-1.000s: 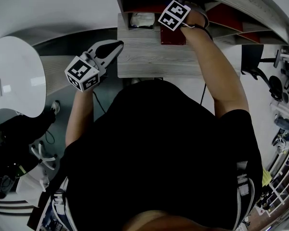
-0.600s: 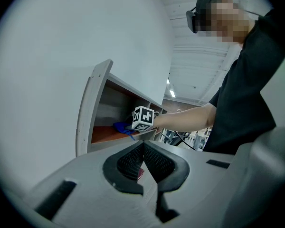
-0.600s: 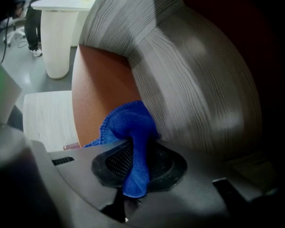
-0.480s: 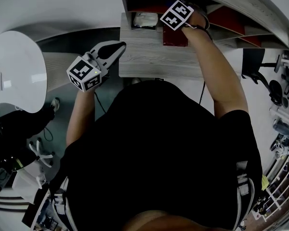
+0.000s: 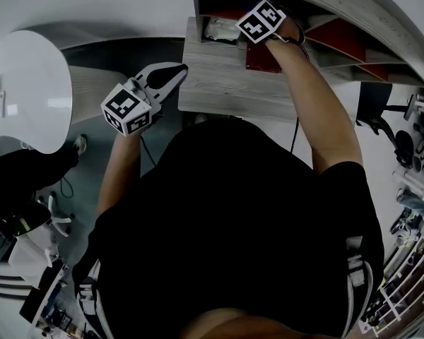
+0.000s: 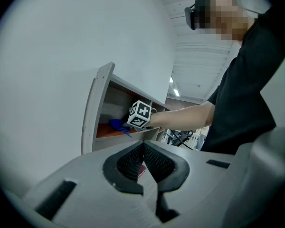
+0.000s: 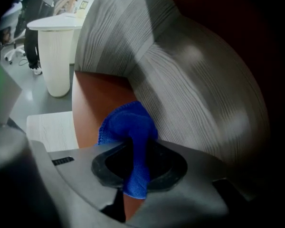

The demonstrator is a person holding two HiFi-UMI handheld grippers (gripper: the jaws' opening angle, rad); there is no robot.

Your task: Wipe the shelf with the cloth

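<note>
The right gripper (image 7: pixel 135 156) has its jaws clamped on a crumpled blue cloth (image 7: pixel 128 125) lying on the reddish-brown shelf floor (image 7: pixel 92 99). The left gripper (image 6: pixel 143 148) holds its jaws together, empty.

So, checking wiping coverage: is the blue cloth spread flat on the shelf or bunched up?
Bunched up. The right gripper pinches the blue cloth into a crumpled wad against the brown shelf floor, with a tail hanging below the jaws.

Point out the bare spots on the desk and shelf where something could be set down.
Desk: bare across its front, from left edge to the arm. Shelf floor: bare left of the cloth in the right gripper. Crowded at the desk's back: a white object and a red item.
</note>
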